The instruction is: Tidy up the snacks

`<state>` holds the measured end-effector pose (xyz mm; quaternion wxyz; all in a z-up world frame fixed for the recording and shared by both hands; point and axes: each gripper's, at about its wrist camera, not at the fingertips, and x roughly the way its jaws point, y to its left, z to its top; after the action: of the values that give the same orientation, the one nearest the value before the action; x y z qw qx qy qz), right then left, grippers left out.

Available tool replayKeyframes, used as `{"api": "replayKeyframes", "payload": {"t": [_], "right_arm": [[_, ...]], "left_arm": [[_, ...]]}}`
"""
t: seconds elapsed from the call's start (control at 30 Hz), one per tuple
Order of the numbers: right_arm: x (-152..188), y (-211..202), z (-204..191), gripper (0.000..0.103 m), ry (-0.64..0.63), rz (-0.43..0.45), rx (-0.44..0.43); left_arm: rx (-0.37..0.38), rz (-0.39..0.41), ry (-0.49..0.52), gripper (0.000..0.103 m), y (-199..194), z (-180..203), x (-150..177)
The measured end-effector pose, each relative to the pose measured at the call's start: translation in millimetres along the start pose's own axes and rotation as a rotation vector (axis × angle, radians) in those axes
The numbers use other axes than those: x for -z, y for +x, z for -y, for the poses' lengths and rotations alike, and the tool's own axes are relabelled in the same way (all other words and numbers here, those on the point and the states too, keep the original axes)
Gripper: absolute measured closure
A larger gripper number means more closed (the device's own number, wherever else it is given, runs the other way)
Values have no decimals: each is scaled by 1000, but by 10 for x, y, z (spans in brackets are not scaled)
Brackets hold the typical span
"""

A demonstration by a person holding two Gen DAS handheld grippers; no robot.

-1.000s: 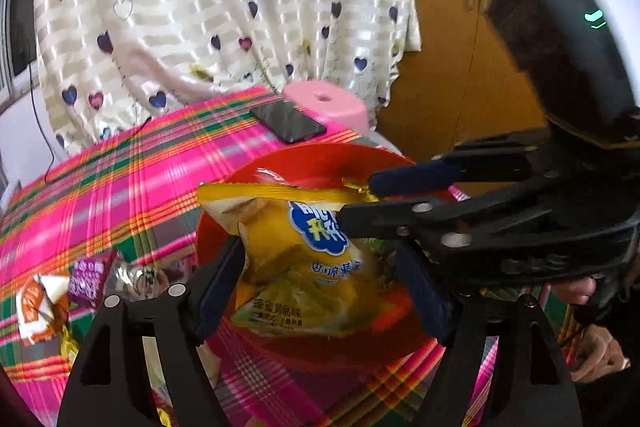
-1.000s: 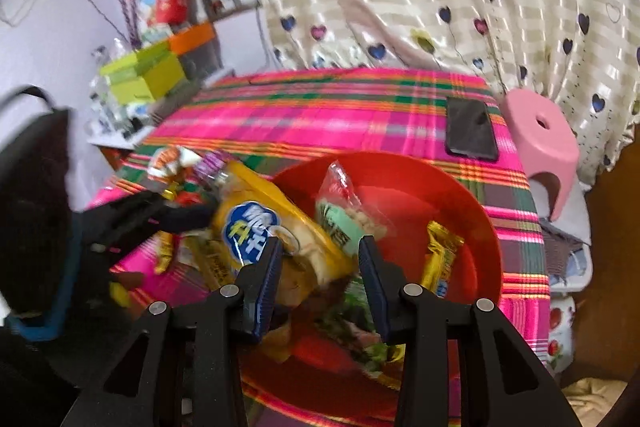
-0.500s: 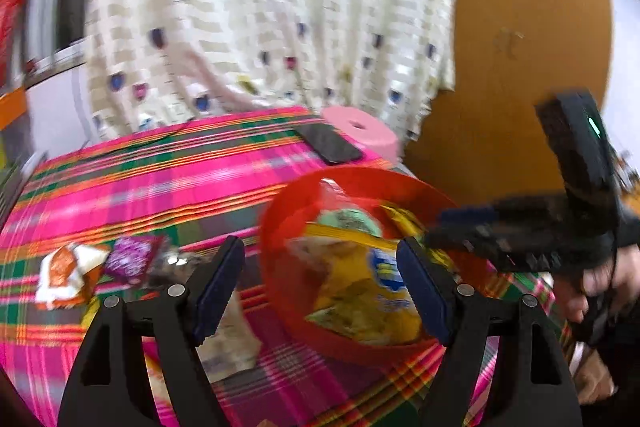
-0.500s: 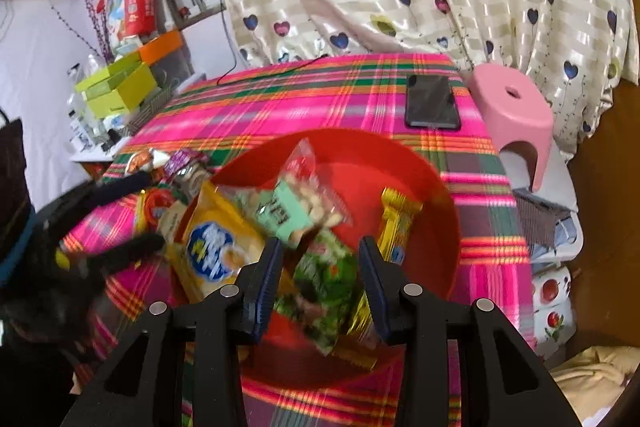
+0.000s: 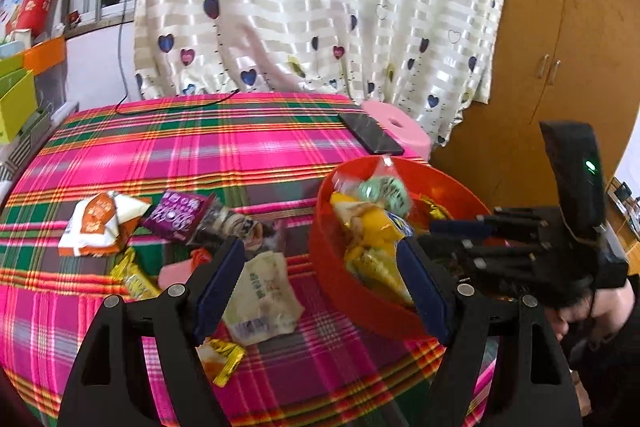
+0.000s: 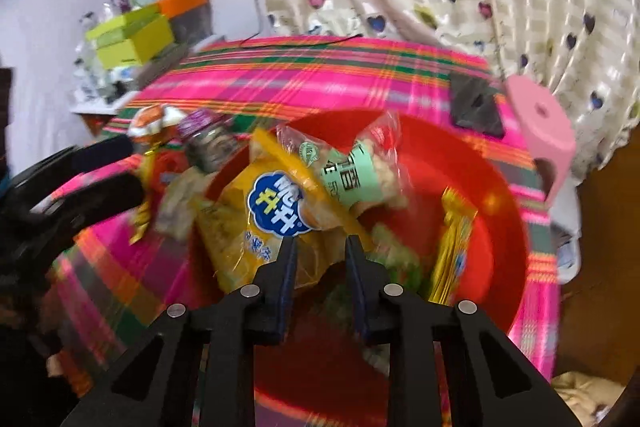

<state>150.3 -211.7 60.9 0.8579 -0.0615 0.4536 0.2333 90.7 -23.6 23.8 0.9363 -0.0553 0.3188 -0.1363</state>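
- My right jaws (image 6: pixel 320 259) are closing over the red bowl (image 6: pixel 496 211). A second ago they stood about halfway apart; now only a narrow gap is left between them.
- The lower corner of the yellow chip bag (image 6: pixel 276 211) lies just ahead of their tips and partly between them. Whether the pads already pinch it, I cannot tell through the blur.
- My left jaws (image 5: pixel 320 271) stand wide open and hold nothing. A second ago the yellow chip bag sat between them over the bowl; now it lies inside the bowl, off to their right.
- That change means one more snack is in the bowl, beside the green-labelled clear pack (image 6: pixel 356 171) and the gold wrapper (image 6: pixel 456 251) at its right wall.
- Compared with the earlier frame, my left jaws have swung away from the bowl toward the loose snacks on the plaid desk (image 5: pixel 200 147).
- Straight ahead of the left jaws lies a pale crumpled packet (image 5: pixel 264 299). Beyond it to the left are the purple packet (image 5: pixel 176 215) and the orange-and-white packet (image 5: pixel 100 223).
- By my judgement the pale packet is the next pick, and several snacks remain outside the bowl.
- A phone (image 5: pixel 370 133) rests on the far desk edge, well beyond both jaws.
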Motion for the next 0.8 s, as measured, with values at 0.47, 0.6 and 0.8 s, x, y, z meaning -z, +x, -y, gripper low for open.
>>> {"api": "replayKeyframes", "payload": {"t": [0.47,0.6,0.8], "right_arm": [[53,-289,-25,74,67,66,-32],[109,-432,-78,72,78,86,-42],[141,-577,-227,69,62,109,-66]], "left_arm": [[-122,-76,-152,24,-151,-504,330],[-129,-68,-167,24,-238,-540,385],[-155,-51,-199,24,-373,-603,426]]}}
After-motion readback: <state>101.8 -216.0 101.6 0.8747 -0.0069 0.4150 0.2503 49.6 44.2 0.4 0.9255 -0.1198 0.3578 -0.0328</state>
